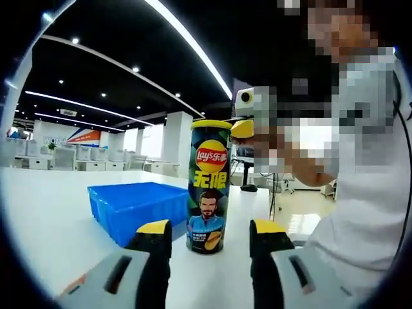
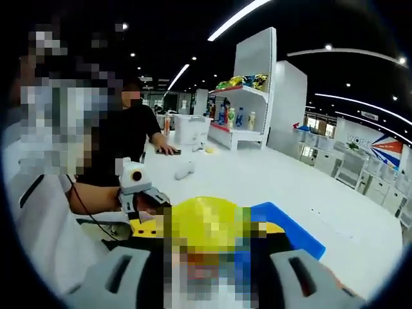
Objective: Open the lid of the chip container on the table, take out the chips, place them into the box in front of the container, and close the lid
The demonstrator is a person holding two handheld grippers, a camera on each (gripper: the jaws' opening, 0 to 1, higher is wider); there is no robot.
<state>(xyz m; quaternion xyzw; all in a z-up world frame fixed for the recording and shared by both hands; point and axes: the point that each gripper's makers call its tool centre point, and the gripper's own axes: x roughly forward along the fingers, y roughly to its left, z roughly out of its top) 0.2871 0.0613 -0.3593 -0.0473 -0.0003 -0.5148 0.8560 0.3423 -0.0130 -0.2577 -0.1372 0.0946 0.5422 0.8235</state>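
Left gripper view: the chip container [image 1: 208, 185] stands upright on the table [image 1: 45, 219] just beside the blue box [image 1: 136, 207], lid [image 1: 210, 123] still on, with the left gripper [image 1: 210, 243] spread open short of it and the right gripper [image 1: 243, 127] at the lid. Right gripper view: the right gripper [image 2: 209, 257] has its jaws around the yellow lid [image 2: 205, 222], though I cannot tell whether they grip, so by my reckoning nothing is done yet.

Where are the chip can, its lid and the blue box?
Can [image 1: 209, 187], left gripper view, on the printed label.
Lid [image 1: 210, 123], left gripper view, on its yellow edge.
Box [image 1: 154, 207], left gripper view, on the near wall.
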